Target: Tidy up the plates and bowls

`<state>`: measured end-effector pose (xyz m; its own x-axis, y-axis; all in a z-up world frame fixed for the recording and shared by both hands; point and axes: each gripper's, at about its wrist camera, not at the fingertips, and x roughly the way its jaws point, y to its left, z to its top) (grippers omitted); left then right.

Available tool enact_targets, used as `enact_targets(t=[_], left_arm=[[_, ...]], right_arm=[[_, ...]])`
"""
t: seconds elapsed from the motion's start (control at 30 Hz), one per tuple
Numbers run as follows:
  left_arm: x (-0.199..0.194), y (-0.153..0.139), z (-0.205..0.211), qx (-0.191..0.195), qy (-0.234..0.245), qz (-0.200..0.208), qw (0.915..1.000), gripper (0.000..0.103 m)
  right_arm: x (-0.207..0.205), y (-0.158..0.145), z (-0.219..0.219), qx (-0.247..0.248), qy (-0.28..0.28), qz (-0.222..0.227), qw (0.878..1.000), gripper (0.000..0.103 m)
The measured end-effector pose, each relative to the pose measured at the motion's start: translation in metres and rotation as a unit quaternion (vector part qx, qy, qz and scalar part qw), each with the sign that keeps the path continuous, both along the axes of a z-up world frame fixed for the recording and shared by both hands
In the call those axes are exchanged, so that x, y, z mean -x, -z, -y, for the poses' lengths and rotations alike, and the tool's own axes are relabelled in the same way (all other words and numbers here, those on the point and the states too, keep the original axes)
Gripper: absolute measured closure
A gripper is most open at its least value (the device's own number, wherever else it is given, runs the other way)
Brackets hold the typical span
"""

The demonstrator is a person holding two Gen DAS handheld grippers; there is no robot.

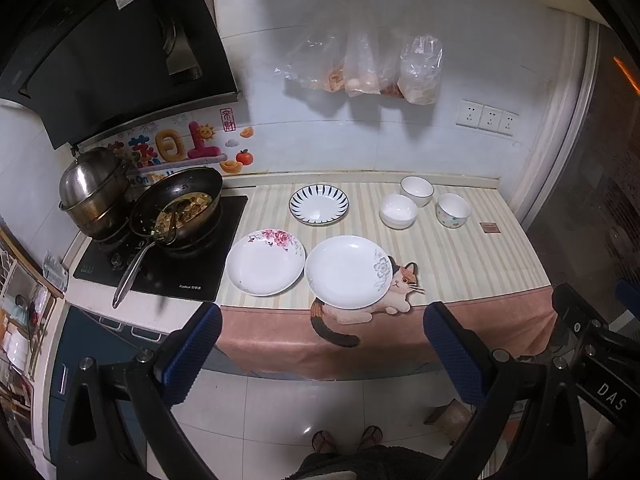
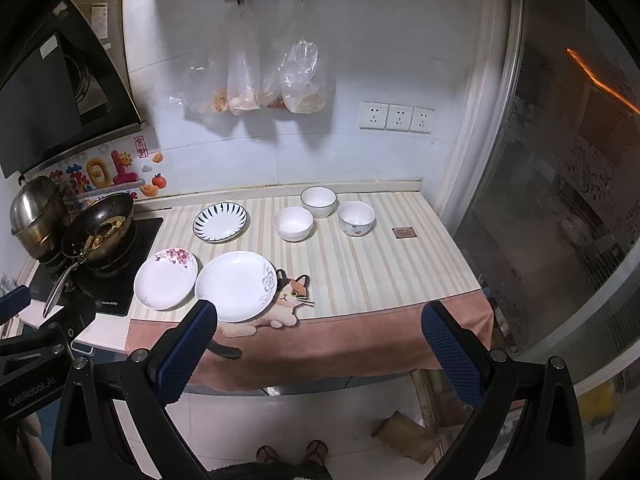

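Observation:
Three plates lie on the striped cloth: a pink-flowered plate point(image 1: 265, 261) point(image 2: 165, 277), a grey-flowered plate point(image 1: 348, 271) point(image 2: 236, 285) and a blue-striped plate point(image 1: 319, 204) point(image 2: 220, 221). Three bowls stand behind them: a plain white bowl point(image 1: 398, 210) point(image 2: 293, 222), a dark-rimmed bowl point(image 1: 417, 190) point(image 2: 318, 201) and a patterned bowl point(image 1: 453, 209) point(image 2: 356, 217). My left gripper point(image 1: 322, 316) is open and empty, in front of the counter edge. My right gripper point(image 2: 319, 314) is open and empty, also short of the counter.
A wok with food point(image 1: 178, 208) point(image 2: 100, 227) and a steel pot point(image 1: 94, 192) point(image 2: 34, 216) sit on the black cooktop point(image 1: 200, 272) at the left. Plastic bags point(image 1: 380, 68) hang on the wall. A small brown square point(image 1: 490, 227) lies at the right. A glass door point(image 2: 560, 200) borders the counter.

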<state>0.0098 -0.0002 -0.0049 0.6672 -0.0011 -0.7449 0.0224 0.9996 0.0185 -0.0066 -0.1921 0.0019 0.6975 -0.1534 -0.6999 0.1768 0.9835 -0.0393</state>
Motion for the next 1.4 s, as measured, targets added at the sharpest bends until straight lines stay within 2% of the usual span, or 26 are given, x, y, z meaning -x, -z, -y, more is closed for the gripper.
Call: enact_targets(t=[1.4], left_arm=[[-0.0021, -0.0032, 0.0040, 0.000, 0.002, 0.002, 1.0000, 0.000]], right_arm=[[-0.0022, 0.0015, -0.0006, -0.009, 0.000, -0.003, 1.000, 0.000]])
